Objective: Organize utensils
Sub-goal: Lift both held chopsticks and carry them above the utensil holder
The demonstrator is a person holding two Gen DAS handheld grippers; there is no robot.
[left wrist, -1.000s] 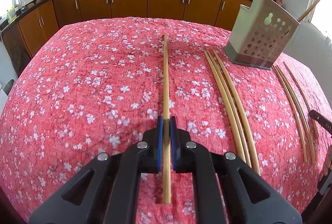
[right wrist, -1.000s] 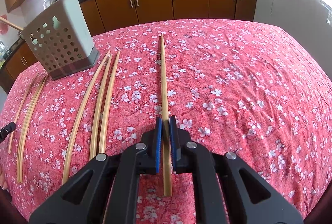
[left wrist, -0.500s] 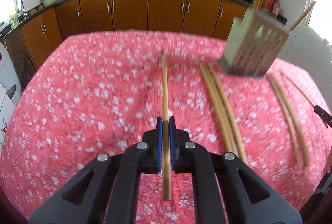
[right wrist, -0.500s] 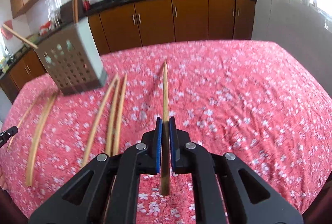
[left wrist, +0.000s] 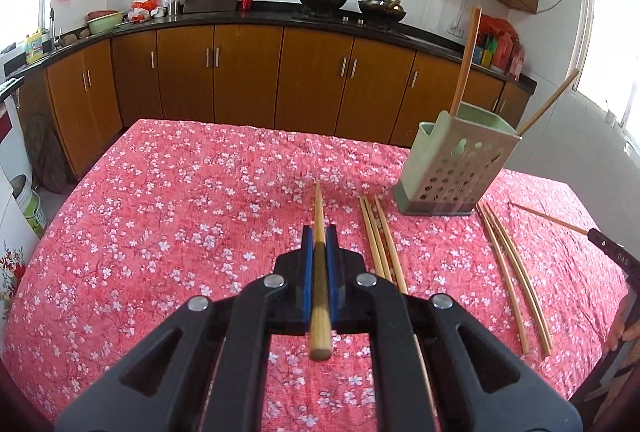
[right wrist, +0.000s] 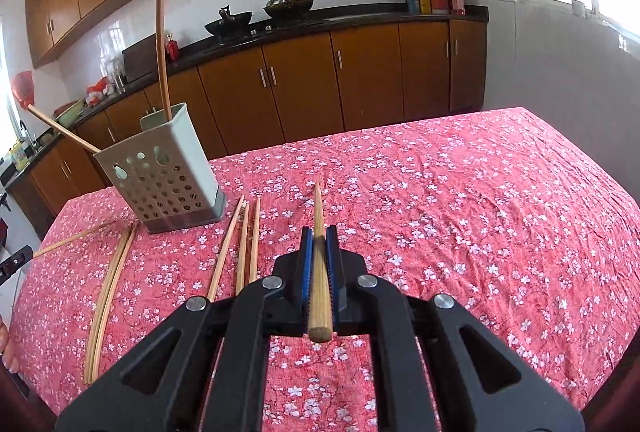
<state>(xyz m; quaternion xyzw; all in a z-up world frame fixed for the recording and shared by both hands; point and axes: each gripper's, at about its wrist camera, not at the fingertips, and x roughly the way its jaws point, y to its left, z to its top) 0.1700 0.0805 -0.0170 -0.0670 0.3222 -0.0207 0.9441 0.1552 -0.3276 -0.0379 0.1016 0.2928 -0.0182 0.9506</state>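
Note:
My left gripper [left wrist: 319, 236] is shut on a wooden chopstick [left wrist: 319, 207], held above the red floral table [left wrist: 180, 216]. My right gripper [right wrist: 319, 236] is shut on another chopstick [right wrist: 318, 205], also lifted. The perforated green-grey utensil holder [left wrist: 456, 171] stands to the right in the left wrist view and to the left in the right wrist view [right wrist: 164, 179], with two chopsticks standing in it. Three loose chopsticks [left wrist: 380, 240] lie just left of the holder, also showing in the right wrist view [right wrist: 240, 244]. More chopsticks [left wrist: 508, 264] lie on its other side.
Brown kitchen cabinets [left wrist: 240, 75] and a black counter with pots [left wrist: 352, 3] run behind the table. A white bucket [left wrist: 28, 203] stands on the floor at the left. The other gripper's tip [left wrist: 608, 248] shows at the right edge.
Both grippers rose from the table with their chopsticks and tilted up; the view now takes in the cabinets and wall. The holder and loose chopsticks stayed put.

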